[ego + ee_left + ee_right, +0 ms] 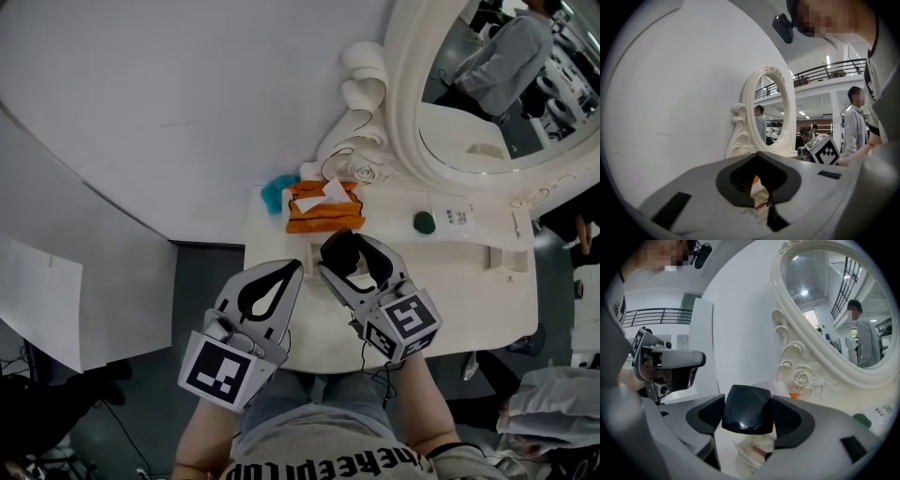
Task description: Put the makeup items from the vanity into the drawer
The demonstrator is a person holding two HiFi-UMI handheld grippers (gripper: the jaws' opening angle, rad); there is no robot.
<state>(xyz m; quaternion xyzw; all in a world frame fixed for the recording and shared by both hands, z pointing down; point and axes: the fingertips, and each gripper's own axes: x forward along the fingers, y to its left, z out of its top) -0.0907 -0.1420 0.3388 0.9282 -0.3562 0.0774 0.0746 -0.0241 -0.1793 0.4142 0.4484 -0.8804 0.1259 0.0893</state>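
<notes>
Right gripper point(345, 251) is clamping a glossy black case point(746, 409) between its jaws, over the vanity top point(469, 300) and just in front of the orange tissue box point(323, 208). Left gripper point(292, 272) is hanging just beside it with jaws together, holding nothing. The drawer isn't showing. It's probably sitting under the front edge, so the case is likely needing to travel back toward the person and down, with the free left gripper opening the drawer.
</notes>
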